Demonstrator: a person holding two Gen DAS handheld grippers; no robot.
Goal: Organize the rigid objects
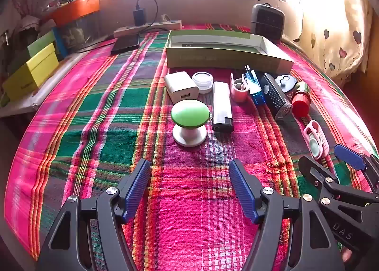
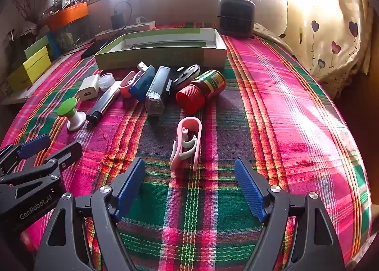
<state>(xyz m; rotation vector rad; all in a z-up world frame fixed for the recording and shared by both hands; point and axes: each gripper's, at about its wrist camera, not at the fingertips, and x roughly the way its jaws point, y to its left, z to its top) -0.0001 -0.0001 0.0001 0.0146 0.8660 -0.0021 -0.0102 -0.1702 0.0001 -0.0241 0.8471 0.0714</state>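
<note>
Small rigid items lie in a row on a plaid cloth before an open green cardboard box (image 1: 227,57) (image 2: 161,54): a white charger (image 1: 181,86), a clear round jar (image 1: 202,82), a lighter (image 1: 222,106), a green-topped knob (image 1: 189,121), a pink clip (image 1: 239,89), a blue USB stick (image 1: 254,88), a black torch (image 1: 276,95) and a red-capped bottle (image 2: 201,89). A second pink clip (image 2: 186,145) lies just ahead of my right gripper (image 2: 189,185), which is open and empty. My left gripper (image 1: 189,188) is open and empty, short of the knob.
A black heater (image 2: 236,17) stands behind the box. A power strip (image 1: 146,26), a dark phone (image 1: 125,43), yellow-green boxes (image 1: 30,74) and an orange-lidded tub (image 1: 75,10) sit at the left. A heart-print curtain (image 2: 331,34) hangs on the right.
</note>
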